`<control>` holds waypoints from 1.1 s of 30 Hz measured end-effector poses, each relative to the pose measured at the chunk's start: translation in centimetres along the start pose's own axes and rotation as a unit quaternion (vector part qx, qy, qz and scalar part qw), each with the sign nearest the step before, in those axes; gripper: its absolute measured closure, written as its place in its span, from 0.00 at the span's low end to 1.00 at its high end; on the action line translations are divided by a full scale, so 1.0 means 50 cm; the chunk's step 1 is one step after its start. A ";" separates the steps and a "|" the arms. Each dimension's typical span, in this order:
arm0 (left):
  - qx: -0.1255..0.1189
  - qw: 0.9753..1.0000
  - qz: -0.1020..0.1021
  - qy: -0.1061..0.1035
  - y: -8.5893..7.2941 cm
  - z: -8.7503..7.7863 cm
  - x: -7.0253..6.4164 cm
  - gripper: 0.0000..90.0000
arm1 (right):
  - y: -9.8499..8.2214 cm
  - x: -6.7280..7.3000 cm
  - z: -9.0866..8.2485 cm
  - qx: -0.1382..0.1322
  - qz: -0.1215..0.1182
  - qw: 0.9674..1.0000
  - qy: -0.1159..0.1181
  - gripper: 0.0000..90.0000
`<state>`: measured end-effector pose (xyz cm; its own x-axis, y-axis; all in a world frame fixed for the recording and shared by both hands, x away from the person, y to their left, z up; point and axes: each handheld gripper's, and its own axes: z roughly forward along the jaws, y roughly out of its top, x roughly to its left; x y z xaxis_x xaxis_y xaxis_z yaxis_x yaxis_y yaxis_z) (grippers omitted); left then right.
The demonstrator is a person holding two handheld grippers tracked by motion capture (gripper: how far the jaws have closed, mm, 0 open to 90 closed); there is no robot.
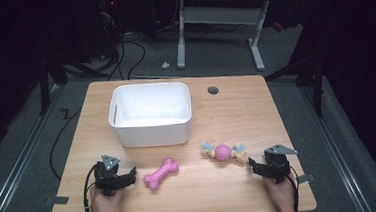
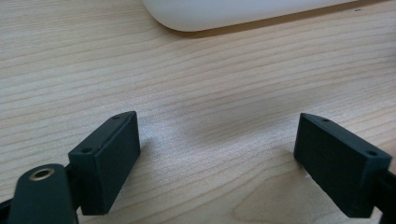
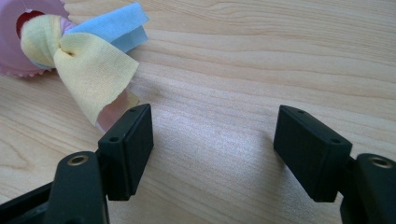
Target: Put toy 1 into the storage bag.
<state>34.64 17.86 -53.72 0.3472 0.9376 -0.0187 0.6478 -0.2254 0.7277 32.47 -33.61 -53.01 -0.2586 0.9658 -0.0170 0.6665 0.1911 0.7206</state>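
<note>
A pink bone-shaped toy (image 1: 160,174) lies on the wooden table (image 1: 236,112), just right of my left gripper (image 1: 129,177). That gripper rests near the front left edge, held by a hand, jaws open with bare wood between them (image 2: 217,140). A pink ball toy with yellow and blue cloth strips (image 1: 223,152) lies right of centre. My right gripper (image 1: 254,165) sits at the front right, open and holding nothing (image 3: 212,135); the toy's yellow strip (image 3: 91,70) lies just beyond its left jaw.
A white plastic bin (image 1: 150,114) stands at the back centre of the table, its lower wall (image 2: 233,14) ahead of the left gripper. A round cable hole (image 1: 213,90) is at the back right. Desk legs and cables lie on the floor beyond.
</note>
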 end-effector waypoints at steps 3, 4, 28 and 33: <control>0.000 1.000 0.001 0.000 0.000 0.000 0.000 0.16 | 0.000 0.000 0.000 0.000 0.000 1.000 0.000 0.32; 0.000 1.000 0.001 0.000 0.000 0.000 0.000 0.17 | 0.000 0.000 0.000 0.000 0.000 1.000 0.000 0.32; 0.003 1.000 0.012 -0.013 0.002 0.002 0.002 0.15 | 0.000 0.001 0.001 0.000 -0.003 1.000 0.002 0.31; 0.001 1.000 0.018 -0.019 0.002 0.002 0.001 0.15 | 0.000 0.001 0.001 0.000 -0.003 1.000 0.003 0.31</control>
<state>34.77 17.88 -53.72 0.3954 0.9183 -0.0192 0.6366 -0.2589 0.7264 32.50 -33.54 -53.02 -0.2673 0.9634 -0.0173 0.6655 0.1975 0.7198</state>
